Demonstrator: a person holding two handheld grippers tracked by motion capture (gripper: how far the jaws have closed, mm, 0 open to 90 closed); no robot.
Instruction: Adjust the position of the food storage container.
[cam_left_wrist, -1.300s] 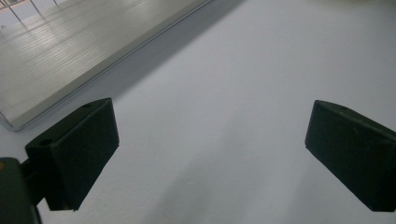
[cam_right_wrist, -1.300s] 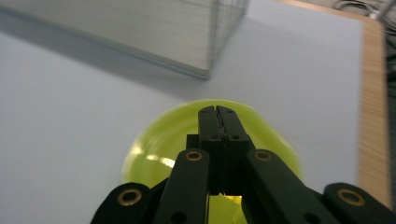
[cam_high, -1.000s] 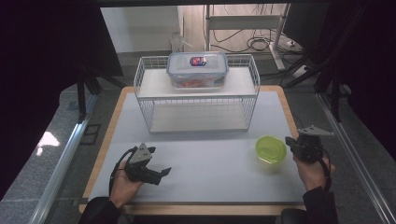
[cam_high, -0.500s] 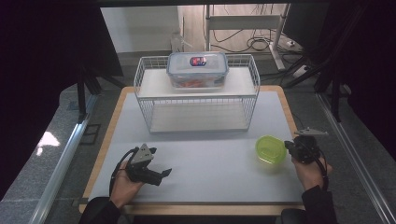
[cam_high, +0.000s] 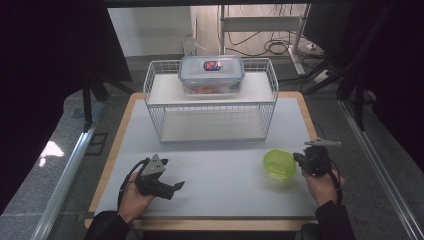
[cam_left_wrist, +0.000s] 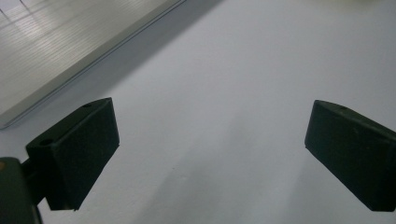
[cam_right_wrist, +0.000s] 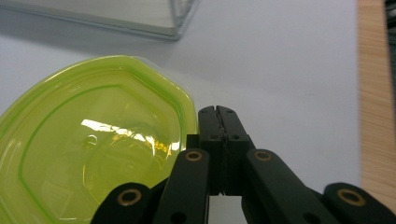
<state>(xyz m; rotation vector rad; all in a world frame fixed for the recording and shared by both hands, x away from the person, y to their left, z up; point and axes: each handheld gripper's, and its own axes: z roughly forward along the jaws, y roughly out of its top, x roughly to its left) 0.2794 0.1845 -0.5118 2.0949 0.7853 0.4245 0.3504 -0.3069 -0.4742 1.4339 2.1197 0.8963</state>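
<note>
Hovering just right of green bowl (cam_high: 279, 163): right gripper (cam_high: 298, 159), jaws pressed together, holding nothing | resting well left of bowl: left gripper (cam_high: 179, 186), jaws wide apart, empty | bowl lying on white mat (cam_high: 220, 175), in front of wire rack (cam_high: 210, 102)

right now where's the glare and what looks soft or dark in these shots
High view: surroundings nearly black, light falls on the table and the wire rack. Right gripper view: a white glare streak on the green lid, the shut right tool fairly sharp. Left gripper view: left tool pads slightly soft, faint shadows beneath them on the table.
</note>
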